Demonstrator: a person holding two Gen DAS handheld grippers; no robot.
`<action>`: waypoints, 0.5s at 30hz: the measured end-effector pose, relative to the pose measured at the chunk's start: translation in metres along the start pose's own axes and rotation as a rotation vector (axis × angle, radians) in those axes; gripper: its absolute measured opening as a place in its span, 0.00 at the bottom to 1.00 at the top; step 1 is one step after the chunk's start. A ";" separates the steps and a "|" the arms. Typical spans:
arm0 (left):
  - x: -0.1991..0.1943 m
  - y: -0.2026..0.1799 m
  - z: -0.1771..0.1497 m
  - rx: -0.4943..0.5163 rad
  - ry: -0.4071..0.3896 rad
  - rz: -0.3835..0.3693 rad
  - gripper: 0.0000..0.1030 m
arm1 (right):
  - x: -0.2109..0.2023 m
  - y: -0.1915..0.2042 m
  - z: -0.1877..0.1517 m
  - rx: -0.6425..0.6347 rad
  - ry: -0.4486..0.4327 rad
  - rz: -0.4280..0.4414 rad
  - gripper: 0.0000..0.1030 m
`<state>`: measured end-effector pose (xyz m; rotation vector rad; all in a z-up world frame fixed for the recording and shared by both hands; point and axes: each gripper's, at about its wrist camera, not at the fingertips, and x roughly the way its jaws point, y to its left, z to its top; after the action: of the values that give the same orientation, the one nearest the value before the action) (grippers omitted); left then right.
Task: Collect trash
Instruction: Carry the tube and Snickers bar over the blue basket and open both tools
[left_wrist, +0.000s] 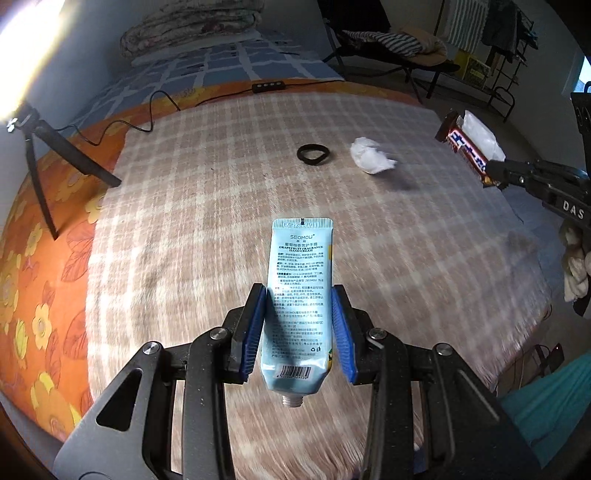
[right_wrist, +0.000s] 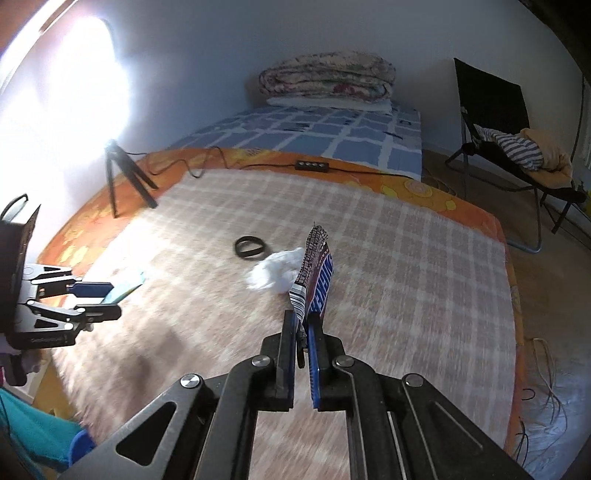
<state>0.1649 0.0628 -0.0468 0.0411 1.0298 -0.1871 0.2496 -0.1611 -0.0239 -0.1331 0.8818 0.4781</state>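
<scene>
My left gripper (left_wrist: 299, 291) is shut on a pale blue hand cream tube (left_wrist: 299, 295), cap missing, held above the checked blanket (left_wrist: 207, 221). It also shows at the left of the right wrist view (right_wrist: 99, 299). My right gripper (right_wrist: 303, 317) is shut on a Snickers wrapper (right_wrist: 314, 273), held upright over the blanket; the wrapper also shows in the left wrist view (left_wrist: 465, 151). A crumpled white tissue (left_wrist: 371, 158) lies on the blanket, also seen in the right wrist view (right_wrist: 275, 273) just left of the wrapper.
A black ring (left_wrist: 313, 154) lies left of the tissue. A black tripod (left_wrist: 40, 155) with a cable stands at the blanket's left edge. A power strip (left_wrist: 268, 87) lies at the far edge. A folded quilt (right_wrist: 325, 77) and a chair (right_wrist: 498, 122) stand beyond.
</scene>
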 end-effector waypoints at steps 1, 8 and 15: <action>-0.002 -0.004 -0.003 0.005 -0.004 0.003 0.35 | -0.007 0.004 -0.004 -0.001 -0.002 0.008 0.03; -0.039 -0.028 -0.041 0.028 -0.027 0.002 0.35 | -0.049 0.046 -0.039 -0.065 -0.005 0.052 0.04; -0.065 -0.049 -0.089 0.038 -0.023 -0.013 0.35 | -0.081 0.090 -0.083 -0.105 0.002 0.109 0.03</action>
<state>0.0480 0.0345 -0.0341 0.0668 1.0036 -0.2185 0.1063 -0.1346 -0.0069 -0.1818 0.8688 0.6264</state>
